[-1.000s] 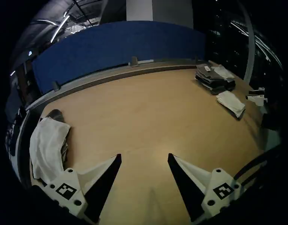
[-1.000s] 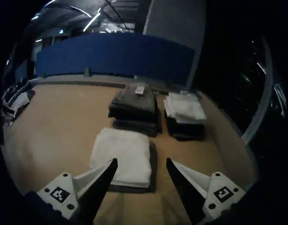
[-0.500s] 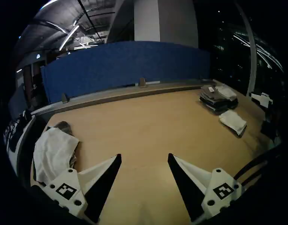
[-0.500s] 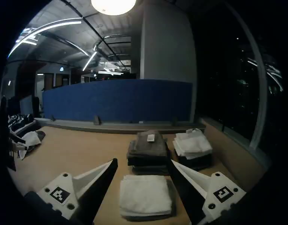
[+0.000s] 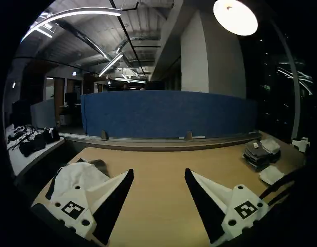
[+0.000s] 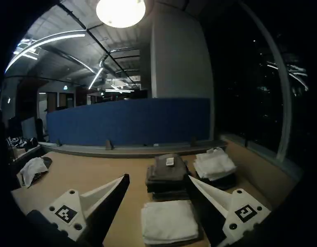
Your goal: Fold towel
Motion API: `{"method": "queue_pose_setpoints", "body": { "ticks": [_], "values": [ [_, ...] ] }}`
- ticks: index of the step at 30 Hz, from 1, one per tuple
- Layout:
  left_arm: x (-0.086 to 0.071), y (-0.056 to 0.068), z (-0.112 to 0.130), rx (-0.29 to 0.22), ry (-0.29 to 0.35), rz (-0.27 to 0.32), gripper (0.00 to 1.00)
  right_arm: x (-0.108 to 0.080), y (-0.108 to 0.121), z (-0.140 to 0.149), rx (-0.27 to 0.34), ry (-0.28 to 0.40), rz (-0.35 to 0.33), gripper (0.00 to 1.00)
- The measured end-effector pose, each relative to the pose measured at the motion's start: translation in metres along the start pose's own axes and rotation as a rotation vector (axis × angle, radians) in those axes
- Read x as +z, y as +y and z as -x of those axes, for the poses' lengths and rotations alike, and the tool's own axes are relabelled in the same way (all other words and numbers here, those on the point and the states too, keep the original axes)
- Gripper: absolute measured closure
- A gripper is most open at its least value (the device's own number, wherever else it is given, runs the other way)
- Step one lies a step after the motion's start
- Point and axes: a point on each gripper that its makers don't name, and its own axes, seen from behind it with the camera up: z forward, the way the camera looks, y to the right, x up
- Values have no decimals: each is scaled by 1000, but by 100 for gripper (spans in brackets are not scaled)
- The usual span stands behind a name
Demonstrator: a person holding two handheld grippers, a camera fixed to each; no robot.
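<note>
Right, both claws gape, nothing held: left claw [image 5: 158, 169] and right claw [image 6: 157, 176] hang over the table [image 5: 207, 158]. One loose towel [image 5: 78, 178] heaped at 8 o'clock in left gripper view, nr the edge. Next, I'd say: pinch two corners, drag to mid-table, flatten before folding. A folded towel [image 6: 170, 220] at 6 o'clock in right gripper view, stacks [image 6: 166, 173] behind. Wood top, blue partition [image 5: 166, 113], dim office.

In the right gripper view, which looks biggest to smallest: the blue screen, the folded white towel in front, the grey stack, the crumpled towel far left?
1. blue screen
2. folded white towel, nearest the camera
3. grey stack, nearly alike in looks, so this ranking is unsure
4. crumpled towel, smallest, but farthest off
</note>
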Motion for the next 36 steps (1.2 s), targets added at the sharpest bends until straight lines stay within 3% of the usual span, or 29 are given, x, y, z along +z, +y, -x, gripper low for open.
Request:
{"method": "queue_pose_setpoints", "body": {
  "ticks": [11, 26, 36],
  "values": [
    [-8, -15, -7, -4, 27, -30, 8, 0, -30, -17, -38, 54, -2, 0],
    [-25, -36, 4, -13, 55, -49, 8, -14, -55, -14, -11, 93, 14, 0],
    [-32, -42, 27, 22, 73, -55, 8, -19, -74, 11, -18, 52, 2, 0]
  ]
}}
